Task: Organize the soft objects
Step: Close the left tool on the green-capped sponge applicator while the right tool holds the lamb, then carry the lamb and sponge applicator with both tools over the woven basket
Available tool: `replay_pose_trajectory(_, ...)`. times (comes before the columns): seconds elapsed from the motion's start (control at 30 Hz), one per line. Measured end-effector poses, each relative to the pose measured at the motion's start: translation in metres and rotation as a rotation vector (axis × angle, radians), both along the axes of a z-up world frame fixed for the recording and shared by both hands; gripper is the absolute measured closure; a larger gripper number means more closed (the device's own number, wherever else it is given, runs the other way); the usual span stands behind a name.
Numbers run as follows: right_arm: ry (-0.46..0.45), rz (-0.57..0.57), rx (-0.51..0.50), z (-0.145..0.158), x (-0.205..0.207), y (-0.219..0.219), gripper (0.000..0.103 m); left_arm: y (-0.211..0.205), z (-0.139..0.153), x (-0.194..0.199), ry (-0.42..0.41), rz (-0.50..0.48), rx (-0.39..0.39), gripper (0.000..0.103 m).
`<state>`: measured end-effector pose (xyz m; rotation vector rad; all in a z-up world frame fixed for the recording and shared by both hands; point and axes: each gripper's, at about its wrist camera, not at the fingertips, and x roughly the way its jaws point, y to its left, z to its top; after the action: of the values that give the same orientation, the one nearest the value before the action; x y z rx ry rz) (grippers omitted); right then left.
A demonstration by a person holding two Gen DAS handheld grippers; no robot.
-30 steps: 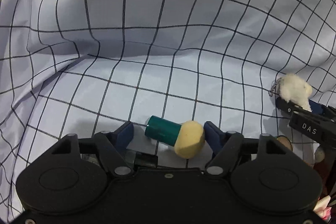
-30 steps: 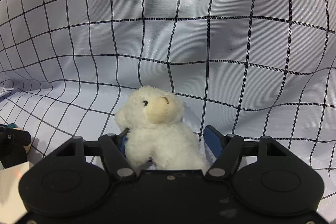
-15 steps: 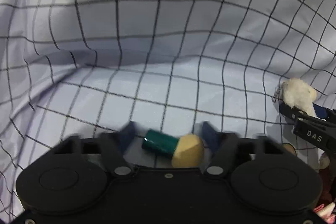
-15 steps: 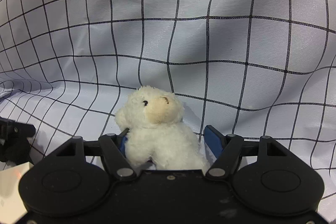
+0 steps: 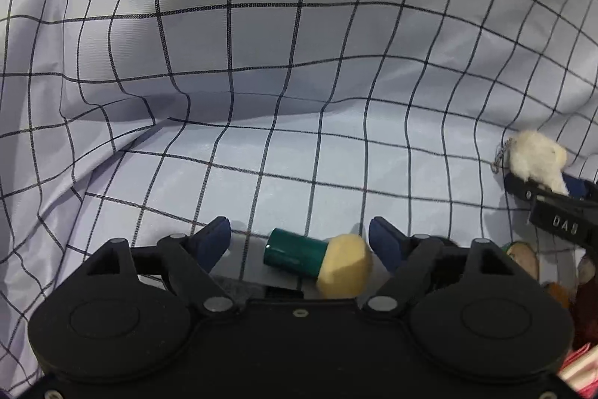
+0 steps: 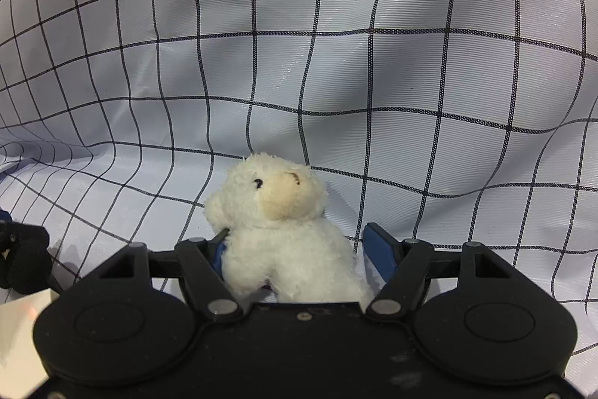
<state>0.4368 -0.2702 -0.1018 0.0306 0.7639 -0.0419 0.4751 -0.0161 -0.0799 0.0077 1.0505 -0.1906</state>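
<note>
White cloth (image 5: pixel 284 174) with a black check, flat close by, folding up into a wall from 9 through 12 to 3 o'clock.

Left tongs (image 5: pixel 299 230) spread wide, gripping nothing. Straddling a green peg with a cream foam head (image 5: pixel 317 258) lying on its side, foam end just beside the 3 o'clock pad, green end apart from the other.

Right tongs (image 6: pixel 299 234) around an upright white plush bear (image 6: pixel 276 212), 9 o'clock pad sunk in the fur, the other just beside it. Cannot tell whether truly clamped.

Probably mid-pickup on both sides. Next for the left: closing squarely on the peg.

Open room ahead toward 12. Tighter at 3 to 4 o'clock of the left view, with small things (image 5: pixel 523 257) cut off by the edge.
</note>
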Motion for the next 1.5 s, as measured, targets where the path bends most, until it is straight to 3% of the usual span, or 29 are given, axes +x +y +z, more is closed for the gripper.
replay_pose_trajectory(0.07,0.000,0.000,0.000,0.000,0.000,0.000,0.033,0.002,0.000,-0.004,-0.002,-0.014,-0.001,0.027)
replay_pose_trajectory(0.17,-0.001,0.000,0.002,0.000,0.000,-0.001,0.033,0.003,0.000,-0.007,-0.006,-0.036,-0.041,0.049)
replay_pose_trajectory(0.33,-0.001,0.001,0.014,0.001,0.000,-0.003,0.033,-0.004,0.000,-0.009,-0.024,-0.047,-0.014,0.049)
replay_pose_trajectory(0.5,0.013,0.007,-0.005,0.003,0.002,-0.001,0.034,0.002,0.012,-0.010,-0.024,0.012,-0.036,0.049)
replay_pose_trajectory(0.6,0.036,0.029,-0.001,0.006,0.005,0.001,0.048,0.016,0.027,-0.012,-0.035,0.051,-0.061,0.049)
replay_pose_trajectory(0.83,0.112,0.072,-0.088,0.030,0.016,0.020,0.071,0.036,0.043,-0.021,-0.058,0.077,-0.079,0.049)
replay_pose_trajectory(1.1,0.093,0.131,-0.109,0.071,0.016,0.067,0.072,0.056,0.041,-0.032,-0.044,0.109,-0.104,0.049)
replay_pose_trajectory(1.27,0.054,0.252,-0.109,0.088,0.003,0.113,0.072,0.078,0.044,-0.044,-0.045,0.146,-0.132,0.049)
replay_pose_trajectory(1.5,0.033,0.436,-0.046,0.099,-0.027,0.182,0.072,0.107,0.050,-0.069,-0.078,0.202,-0.091,0.049)
